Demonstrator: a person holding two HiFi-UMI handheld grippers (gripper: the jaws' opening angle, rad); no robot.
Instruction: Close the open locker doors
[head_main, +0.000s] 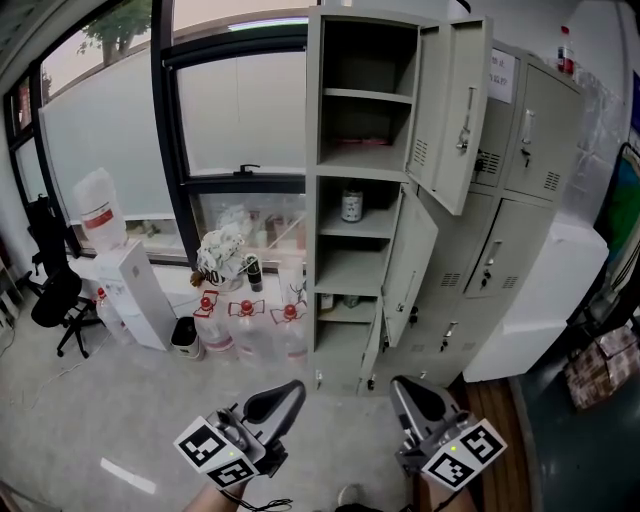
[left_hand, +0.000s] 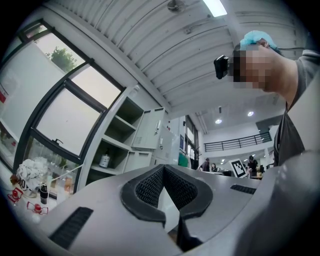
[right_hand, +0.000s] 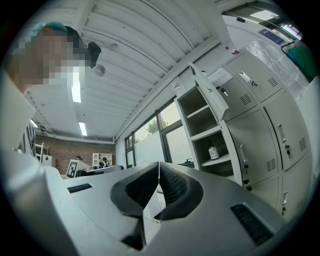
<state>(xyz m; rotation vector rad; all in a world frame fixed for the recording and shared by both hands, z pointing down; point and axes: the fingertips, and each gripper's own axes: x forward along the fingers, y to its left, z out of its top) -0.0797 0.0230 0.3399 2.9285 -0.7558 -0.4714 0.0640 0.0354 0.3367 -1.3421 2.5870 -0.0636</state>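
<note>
**Inspector A:** Nearest items?

**Inspector B:** Both tools, low in the head view. The left gripper (head_main: 283, 395) has its jaws pressed together at the tips, with nothing between them. The right gripper (head_main: 412, 395) is likewise closed and empty.

**Inspector A:** The lockers?

**Inspector B:** The grey locker bank (head_main: 520, 235) stands ahead, well apart from both grippers. In its left column the top door (head_main: 455, 110), middle door (head_main: 410, 255) and bottom door (head_main: 373, 345) all hang open to the right. A jar (head_main: 352, 205) sits on the middle shelf.

**Inspector A:** Surroundings?

**Inspector B:** Water bottles (head_main: 247, 325) on the floor, left of the lockers.
</note>
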